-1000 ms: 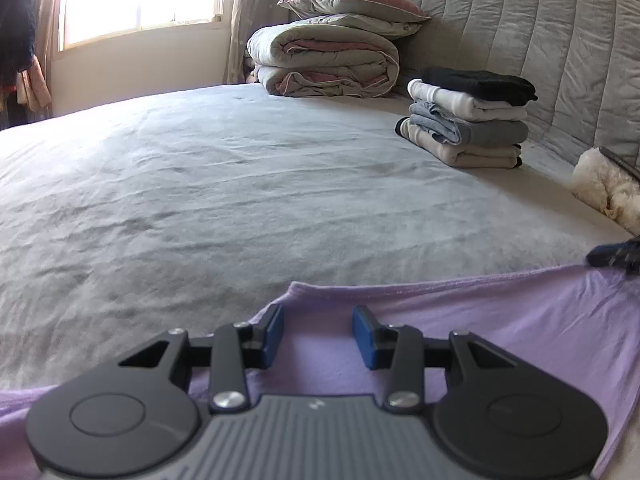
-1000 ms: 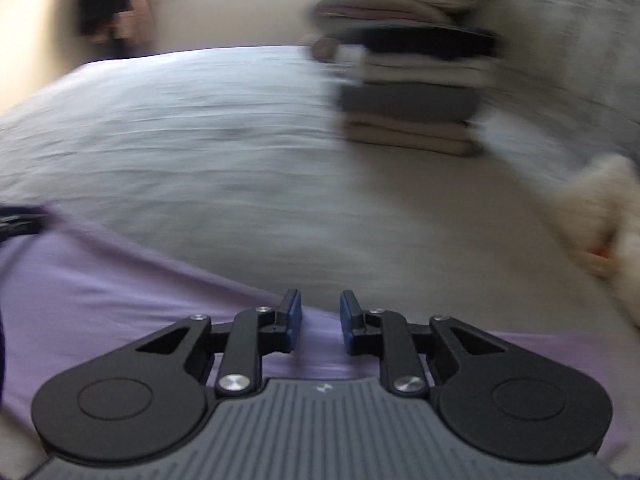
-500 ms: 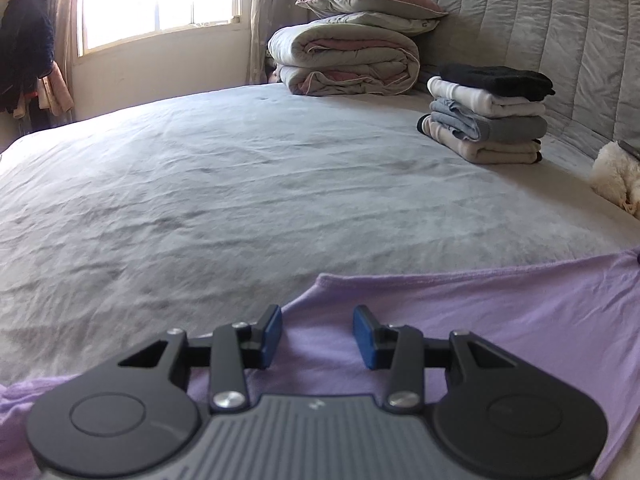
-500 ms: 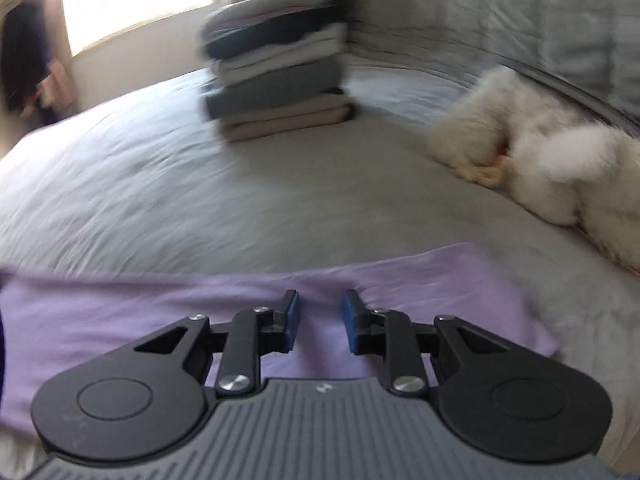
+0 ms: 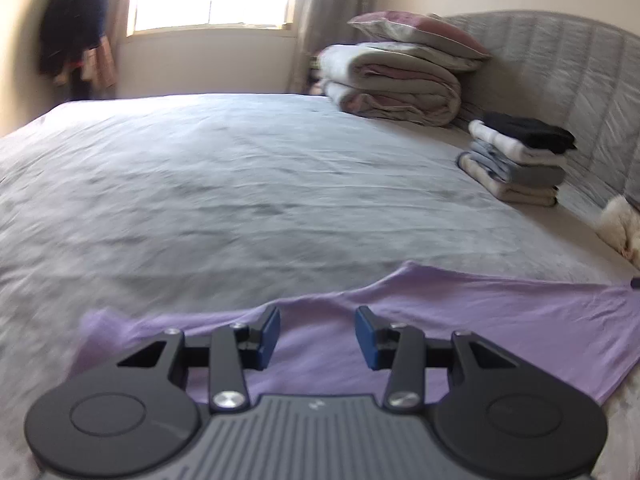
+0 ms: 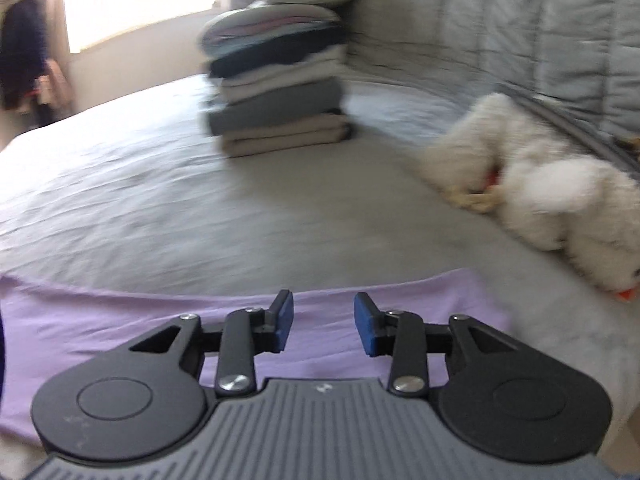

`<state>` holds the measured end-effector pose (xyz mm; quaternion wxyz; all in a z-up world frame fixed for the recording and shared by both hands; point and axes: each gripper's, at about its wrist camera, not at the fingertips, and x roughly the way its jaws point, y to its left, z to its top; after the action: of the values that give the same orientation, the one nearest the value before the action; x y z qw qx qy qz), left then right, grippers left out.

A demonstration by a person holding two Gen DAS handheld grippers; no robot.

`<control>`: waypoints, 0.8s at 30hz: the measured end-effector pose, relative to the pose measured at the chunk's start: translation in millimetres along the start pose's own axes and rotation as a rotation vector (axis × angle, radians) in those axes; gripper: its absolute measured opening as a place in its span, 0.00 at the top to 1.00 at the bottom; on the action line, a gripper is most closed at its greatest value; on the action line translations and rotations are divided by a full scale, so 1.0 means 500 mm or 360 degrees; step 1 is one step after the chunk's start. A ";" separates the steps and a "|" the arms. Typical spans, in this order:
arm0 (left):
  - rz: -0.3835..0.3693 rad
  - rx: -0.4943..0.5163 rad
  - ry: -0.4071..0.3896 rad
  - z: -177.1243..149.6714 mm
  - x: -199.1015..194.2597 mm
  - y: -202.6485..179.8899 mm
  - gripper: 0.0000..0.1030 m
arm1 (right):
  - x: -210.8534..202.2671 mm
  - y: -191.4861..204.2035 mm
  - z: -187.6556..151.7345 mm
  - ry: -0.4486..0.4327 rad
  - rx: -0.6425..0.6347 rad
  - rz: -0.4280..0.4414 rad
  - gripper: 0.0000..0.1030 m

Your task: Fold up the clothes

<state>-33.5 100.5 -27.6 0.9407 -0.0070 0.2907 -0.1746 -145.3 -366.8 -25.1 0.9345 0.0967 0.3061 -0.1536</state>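
A lilac garment (image 5: 500, 320) lies flat along the near edge of the grey bed (image 5: 240, 184). My left gripper (image 5: 317, 334) hovers over its left part, jaws apart, nothing between the blue pads. In the right wrist view the same lilac garment (image 6: 120, 320) stretches left under my right gripper (image 6: 323, 326). Its jaws are opening, with only flat cloth below them and nothing pinched. A stack of folded clothes (image 5: 520, 160) stands at the far right near the headboard, seen also as the folded stack (image 6: 280, 112).
Folded quilts with a pillow on top (image 5: 400, 80) sit at the head of the bed. A white plush toy (image 6: 552, 208) lies right of the garment. A padded headboard (image 5: 560, 80) runs along the right. Dark clothes (image 5: 76, 20) hang by the window.
The right gripper's jaws have widened from nearly shut and its view swung right toward the plush toy. The left gripper moved left along the garment, keeping the same opening.
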 end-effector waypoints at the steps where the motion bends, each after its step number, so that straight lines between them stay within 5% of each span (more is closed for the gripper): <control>1: 0.0008 -0.0014 -0.0006 -0.004 -0.011 0.011 0.59 | -0.002 0.019 -0.005 0.0003 -0.0009 0.0043 0.59; 11: 0.0131 -0.0018 -0.0064 -0.049 -0.109 0.099 0.59 | -0.007 0.250 -0.054 0.0038 -0.0184 0.0454 0.57; 16: 0.0400 -0.0011 0.0049 -0.086 -0.094 0.164 0.60 | -0.007 0.341 -0.075 0.0074 -0.0246 0.0626 0.50; 19: 0.0321 -0.0157 0.0000 -0.079 -0.119 0.190 0.60 | -0.013 0.360 -0.077 0.0067 -0.0300 0.0653 0.50; 24: 0.0299 -0.0144 -0.0152 -0.054 -0.147 0.179 0.65 | -0.015 0.367 -0.077 0.0045 -0.0339 0.0647 0.50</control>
<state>-75.9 211.7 -20.0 0.9645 -0.0306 0.2524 -0.0719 -108.3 -183.2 -35.1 0.9468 0.0592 0.3078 0.0725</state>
